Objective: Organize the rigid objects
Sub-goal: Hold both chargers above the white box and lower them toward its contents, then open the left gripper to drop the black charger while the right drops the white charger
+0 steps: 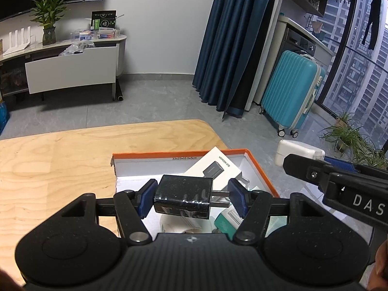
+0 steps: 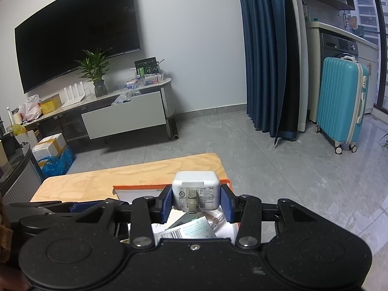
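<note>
Left wrist view: the left gripper (image 1: 191, 197) has its fingers (image 1: 146, 198) clamped on a black charger (image 1: 183, 197), one blue pad against the charger's body and the other against the tips of its two metal prongs, which point to the right. The charger hangs above an open orange-rimmed box (image 1: 259, 167) that sits at the worktop's (image 1: 60, 167) far right corner. Inside the box lie a white carton (image 1: 214, 166) printed with a picture of a charger, and some green-and-white packets (image 1: 226, 220) nearer the camera. In the same view the right gripper (image 1: 339, 177) reaches in from the right, just beyond the box's right rim, holding a white charger (image 1: 293, 150). In the right wrist view, the right gripper (image 2: 197, 202) has its fingers (image 2: 226, 203) clamped on the sides of the white charger (image 2: 196, 190), whose folded prongs face the camera, above the box's (image 2: 135, 188) near end, with packets (image 2: 191, 229) below it.
</note>
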